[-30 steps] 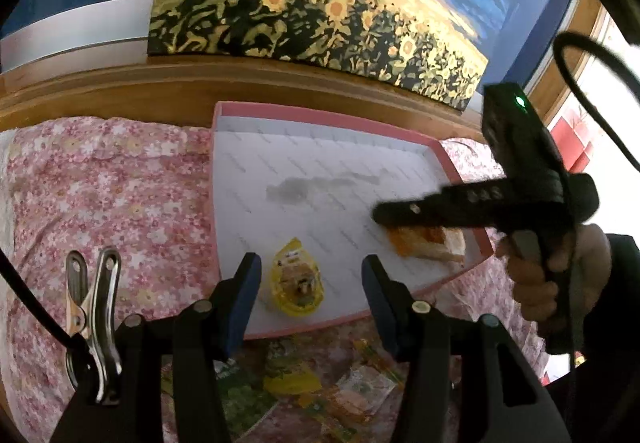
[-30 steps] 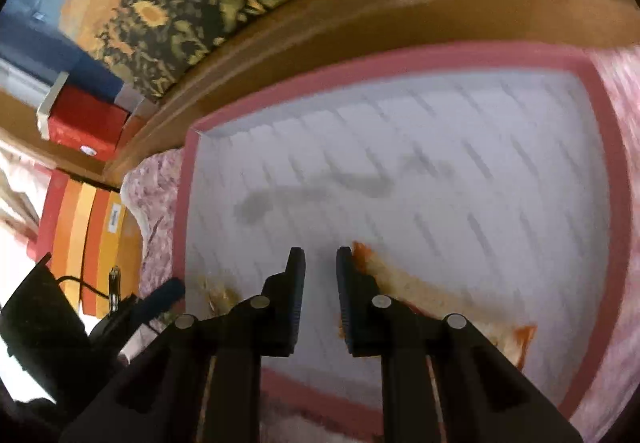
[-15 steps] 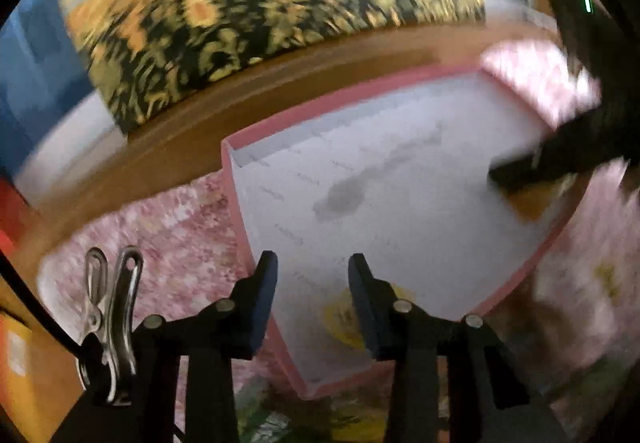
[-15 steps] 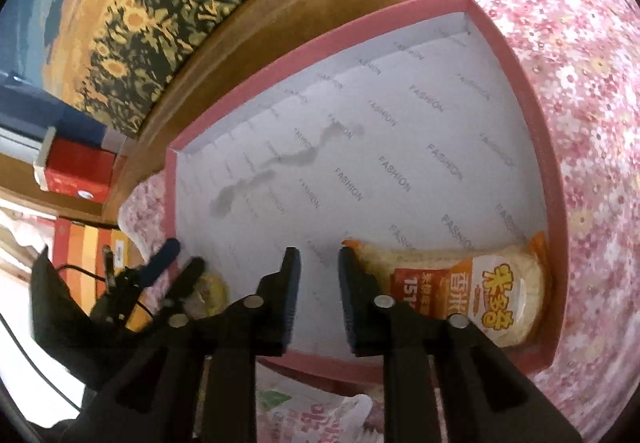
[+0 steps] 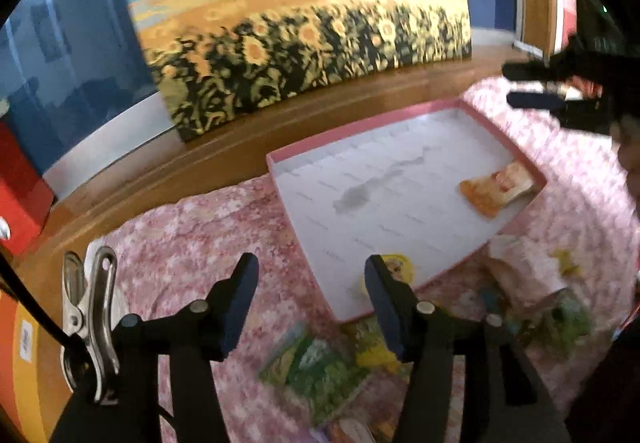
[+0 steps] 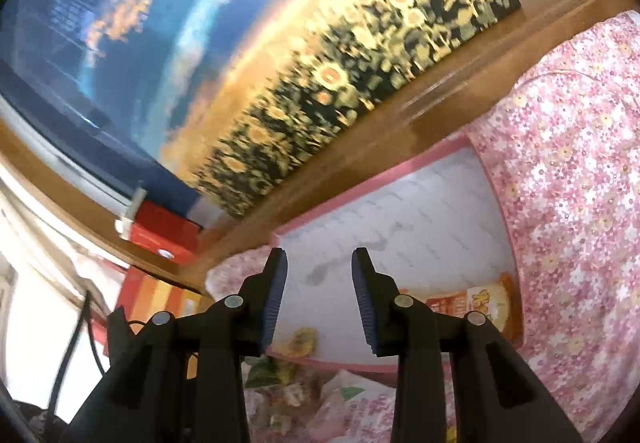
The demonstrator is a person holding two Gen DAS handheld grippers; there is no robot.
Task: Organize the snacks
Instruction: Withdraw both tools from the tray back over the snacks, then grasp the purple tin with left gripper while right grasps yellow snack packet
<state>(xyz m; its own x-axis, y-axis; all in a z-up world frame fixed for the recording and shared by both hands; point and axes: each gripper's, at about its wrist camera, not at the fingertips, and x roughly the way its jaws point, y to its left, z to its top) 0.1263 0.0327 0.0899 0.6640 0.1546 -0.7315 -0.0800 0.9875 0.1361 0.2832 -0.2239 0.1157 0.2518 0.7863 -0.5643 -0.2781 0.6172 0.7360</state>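
your left gripper (image 5: 310,293) hangs over the pink floral cloth (image 5: 192,239) with its jaws released and nothing between them; they have just been opening. beyond its right-hand finger lies the pink-rimmed tray (image 5: 280,159), and the round yellow snack (image 5: 398,269) sits in the tray's near corner, partly hidden behind that finger's tip. below the jaws, on the cloth just outside the tray, lies a loose heap of snack packets (image 5: 320,363), blurred. farther right, well past the jaws, the orange snack bag (image 5: 498,189) lies flat in the tray's right corner. your right gripper (image 6: 319,291) hovers above the tray, jaws released and empty, also just been opening; between its fingers you see only the tray's white floor. the orange bag lies behind its right-hand finger, the yellow snack below its left-hand finger. the sunflower painting (image 5: 304,43) stands behind the tray.
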